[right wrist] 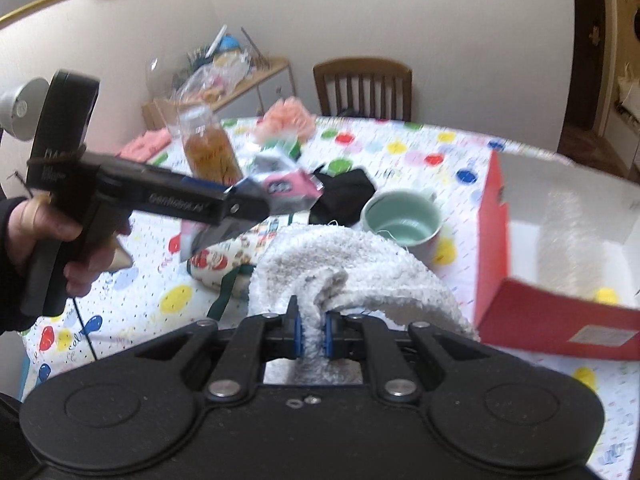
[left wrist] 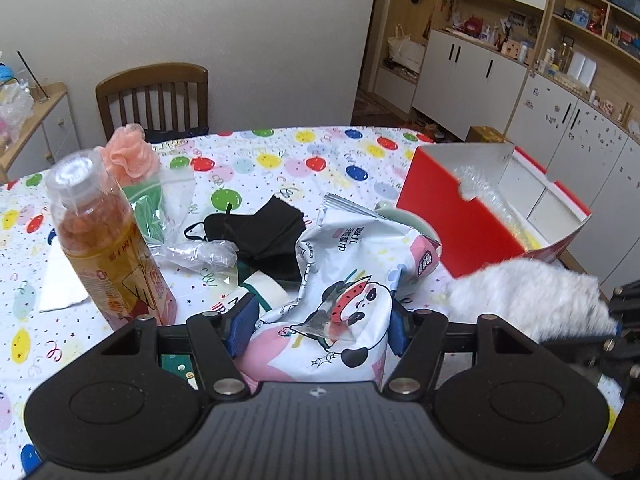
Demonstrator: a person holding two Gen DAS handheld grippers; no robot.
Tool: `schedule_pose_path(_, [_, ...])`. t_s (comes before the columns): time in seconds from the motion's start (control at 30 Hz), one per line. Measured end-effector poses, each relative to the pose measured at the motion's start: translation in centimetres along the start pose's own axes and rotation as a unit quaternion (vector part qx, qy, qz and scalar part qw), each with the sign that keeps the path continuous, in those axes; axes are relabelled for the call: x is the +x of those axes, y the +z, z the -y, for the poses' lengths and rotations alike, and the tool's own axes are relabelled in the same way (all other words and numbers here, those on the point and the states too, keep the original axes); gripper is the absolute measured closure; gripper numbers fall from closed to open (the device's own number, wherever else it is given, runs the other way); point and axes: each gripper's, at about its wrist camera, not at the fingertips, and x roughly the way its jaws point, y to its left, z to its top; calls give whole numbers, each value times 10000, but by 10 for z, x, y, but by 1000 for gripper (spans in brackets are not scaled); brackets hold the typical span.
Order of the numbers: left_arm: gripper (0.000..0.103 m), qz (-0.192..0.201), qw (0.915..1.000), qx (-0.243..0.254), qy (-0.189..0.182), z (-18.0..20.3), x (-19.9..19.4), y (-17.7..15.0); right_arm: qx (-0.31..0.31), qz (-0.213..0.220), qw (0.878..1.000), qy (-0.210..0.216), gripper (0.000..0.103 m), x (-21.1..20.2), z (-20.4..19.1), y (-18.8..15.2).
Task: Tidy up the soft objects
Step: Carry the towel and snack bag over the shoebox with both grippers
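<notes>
My left gripper (left wrist: pixel 320 320) is shut on a crinkled white and pink panda-print packet (left wrist: pixel 344 292) and holds it above the table. The packet also shows in the right wrist view (right wrist: pixel 280 186), in the left gripper (right wrist: pixel 256 196). My right gripper (right wrist: pixel 314 332) is shut on a fluffy white towel (right wrist: pixel 352 264), which also shows at the right of the left wrist view (left wrist: pixel 528 296). A red box (left wrist: pixel 472 216), open and white inside, stands at the right (right wrist: pixel 532 280). A black cloth (left wrist: pixel 264 232) and a peach bath pouf (left wrist: pixel 130 156) lie on the table.
An amber drink bottle (left wrist: pixel 108 240) stands at the left. A green mug (right wrist: pixel 400 220) sits beside the box. A clear plastic bag (left wrist: pixel 180 216), a printed cloth (right wrist: pixel 224 252) and a wooden chair (left wrist: pixel 152 96) are also here. The table has a balloon-print cover (left wrist: pixel 304 160).
</notes>
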Motion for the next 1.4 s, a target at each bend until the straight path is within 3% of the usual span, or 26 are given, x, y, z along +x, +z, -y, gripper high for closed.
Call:
schedule_pose_path(0.3, [40,116,9999,7,84,42,-27,17,-53,422,9991,-85,94,-49,35,15])
schedule_pose_path(0.63, [40,284,9996,35,37,104,-30,40,-85,791,9967,-174,94,-88,95,30])
schedule_pose_path(1.03, [40,304,9993,188,130,180,3,69,-164,949,9947,-348,94,-104,171,38])
schedule_pose_path(1.4, [40,134,9987,400,276,236,48,85,-93,891,9943,-581,94,-93,238,43])
